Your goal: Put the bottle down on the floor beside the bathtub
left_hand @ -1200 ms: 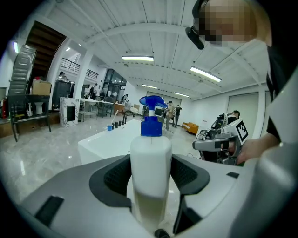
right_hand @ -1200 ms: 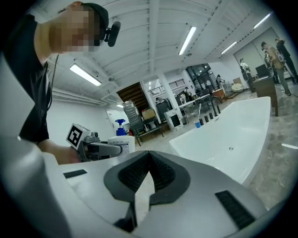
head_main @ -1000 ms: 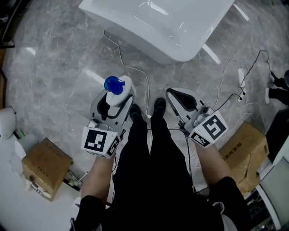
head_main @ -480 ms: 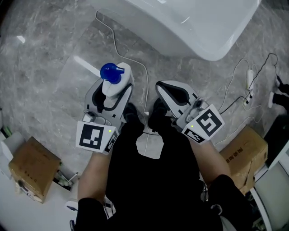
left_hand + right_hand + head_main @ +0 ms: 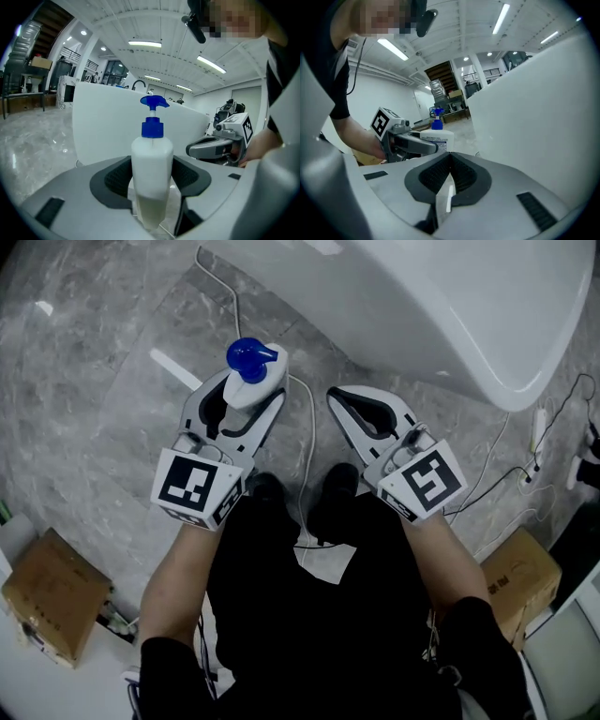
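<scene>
The white bathtub (image 5: pixel 450 306) fills the upper right of the head view, above the grey floor (image 5: pixel 84 381). At centre, the left gripper (image 5: pixel 239 409) holds the upright bottle (image 5: pixel 251 381) in wide jaws. The right gripper (image 5: pixel 339 399) has its jaws together, empty.

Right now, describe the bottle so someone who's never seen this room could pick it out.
Start at the big white bathtub; next to it two grey grippers hang side by side over the marbled floor. The bottle is clamped in the left gripper, while the right gripper is shut and empty. Nothing else has its white body and bright blue pump top.
</scene>
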Available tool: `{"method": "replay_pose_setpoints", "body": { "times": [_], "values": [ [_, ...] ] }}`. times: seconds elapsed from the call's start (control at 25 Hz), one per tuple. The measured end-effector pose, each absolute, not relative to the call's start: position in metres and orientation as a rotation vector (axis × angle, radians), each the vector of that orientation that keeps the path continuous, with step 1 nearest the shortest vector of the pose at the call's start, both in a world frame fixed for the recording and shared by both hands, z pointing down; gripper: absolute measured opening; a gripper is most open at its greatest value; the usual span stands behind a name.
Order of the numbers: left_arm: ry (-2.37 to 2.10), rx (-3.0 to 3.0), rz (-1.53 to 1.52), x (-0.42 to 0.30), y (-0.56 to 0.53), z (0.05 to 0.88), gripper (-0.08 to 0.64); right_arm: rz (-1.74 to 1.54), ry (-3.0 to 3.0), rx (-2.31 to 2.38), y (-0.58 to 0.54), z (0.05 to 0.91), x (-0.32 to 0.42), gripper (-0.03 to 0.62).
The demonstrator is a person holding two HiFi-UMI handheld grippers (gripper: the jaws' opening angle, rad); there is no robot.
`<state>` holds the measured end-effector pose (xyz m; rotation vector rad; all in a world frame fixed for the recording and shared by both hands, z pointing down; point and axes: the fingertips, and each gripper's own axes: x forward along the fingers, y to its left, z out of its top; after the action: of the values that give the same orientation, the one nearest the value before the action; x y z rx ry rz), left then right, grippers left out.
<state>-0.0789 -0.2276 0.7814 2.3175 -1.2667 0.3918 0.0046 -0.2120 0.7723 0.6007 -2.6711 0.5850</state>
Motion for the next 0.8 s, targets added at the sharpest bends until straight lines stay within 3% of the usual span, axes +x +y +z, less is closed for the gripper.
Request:
{"method": "replay_pose_setpoints", "body": {
  "times": [0.48, 0.8],
  "values": [
    [-1.076, 2.425, 0.384, -0.069, -0.253, 0.909, 0.264, 0.473, -2.690, 0.469, -0.225, 0.847, 0.005, 0.029],
    [-1.017, 2.485, 0.387, -0.067, -0.273, 0.952, 0.264, 0.512, -2.672, 0.341, -0.200, 0.862, -0.003, 0.029]
  ]
}}
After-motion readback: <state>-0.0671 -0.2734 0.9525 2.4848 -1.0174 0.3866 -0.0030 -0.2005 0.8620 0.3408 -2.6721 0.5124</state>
